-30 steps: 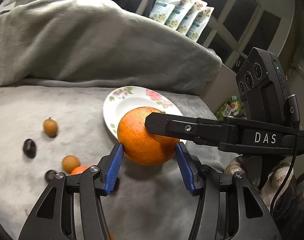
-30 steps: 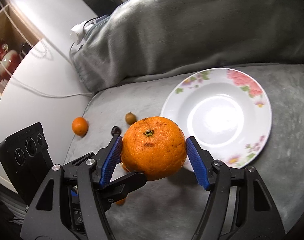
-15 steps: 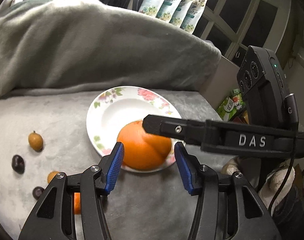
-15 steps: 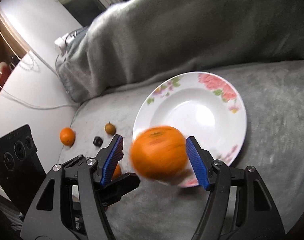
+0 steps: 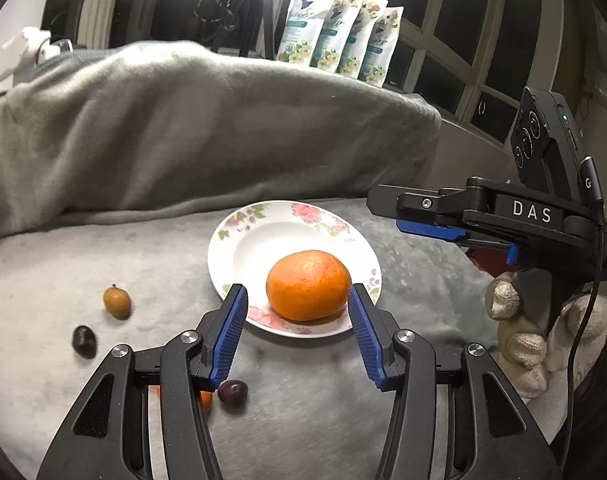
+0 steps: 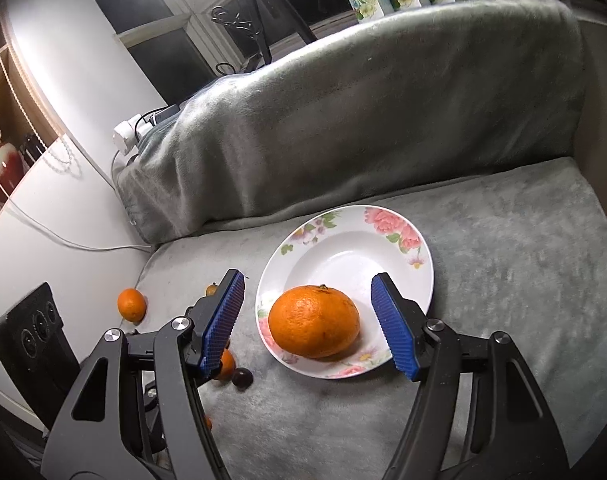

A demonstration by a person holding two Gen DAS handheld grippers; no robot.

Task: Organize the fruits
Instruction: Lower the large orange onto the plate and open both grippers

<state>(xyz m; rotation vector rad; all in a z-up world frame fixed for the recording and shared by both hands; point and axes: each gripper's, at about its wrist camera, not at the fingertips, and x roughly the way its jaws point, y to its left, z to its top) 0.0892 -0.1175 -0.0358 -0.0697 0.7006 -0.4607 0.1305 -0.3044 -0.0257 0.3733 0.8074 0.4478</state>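
A large orange (image 5: 308, 285) (image 6: 313, 322) lies on the near side of a white flower-rimmed plate (image 5: 263, 248) (image 6: 355, 256). The plate rests on a grey plush seat. My left gripper (image 5: 297, 304) is open just short of the plate, with the orange beyond its blue pads and untouched. My right gripper (image 6: 307, 308) is open too, its pads standing clear on either side of the orange. In the left wrist view the right gripper (image 5: 391, 212) is at the right, in a gloved hand (image 5: 519, 344). Loose on the seat are a small yellow-brown fruit (image 5: 116, 301), two dark fruits (image 5: 83, 341) (image 5: 232, 391) and a small orange (image 6: 131, 304).
A grey blanket-covered backrest (image 5: 207, 128) rises right behind the plate. A white surface with a cable (image 6: 43, 236) borders the seat on the left. Several pouches (image 5: 339, 28) stand on the window sill. More small fruits (image 6: 225, 364) lie under my left finger in the right wrist view.
A second ago the orange was up in the air between the gripper fingers. It dropped and now rests on the plate. Both grippers have drawn back and up from it.
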